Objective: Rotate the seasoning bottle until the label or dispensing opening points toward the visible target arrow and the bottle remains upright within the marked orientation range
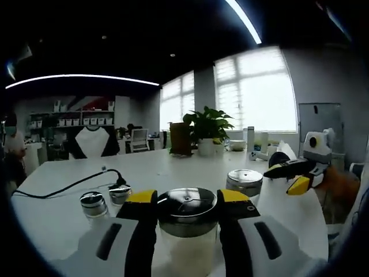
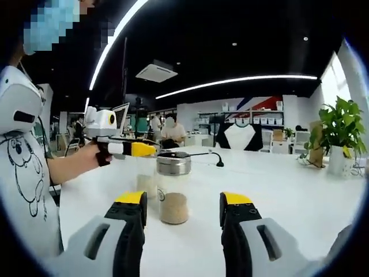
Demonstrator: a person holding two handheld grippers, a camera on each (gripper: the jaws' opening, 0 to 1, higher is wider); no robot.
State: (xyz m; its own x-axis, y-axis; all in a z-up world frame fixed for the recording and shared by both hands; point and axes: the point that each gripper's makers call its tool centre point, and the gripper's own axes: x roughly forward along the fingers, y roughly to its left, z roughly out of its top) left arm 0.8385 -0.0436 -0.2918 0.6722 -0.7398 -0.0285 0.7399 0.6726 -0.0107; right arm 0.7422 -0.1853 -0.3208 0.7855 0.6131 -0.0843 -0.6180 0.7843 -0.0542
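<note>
— Glass bottle [image 1: 187, 231], steel cap, upright on the white table [image 1: 57, 219]; left gripper [image 1: 187, 202] grips it, a jaw on each side.
— And the right gripper [image 2: 183, 203]?
— Jaws spread wide, holding nothing, just short of that bottle [image 2: 173, 190].
— Beyond?
— Two small shakers [image 1: 94, 203], a jar [image 1: 244, 182], a black cable [image 1: 69, 186], then a potted plant [image 1: 206, 130].

Left tool [image 1: 187, 210] has its jaws hugging the seasoning bottle [image 1: 187, 231], upright on the white worktop [image 1: 173, 167]; right tool [image 1: 294, 173] hovers nearby.
</note>
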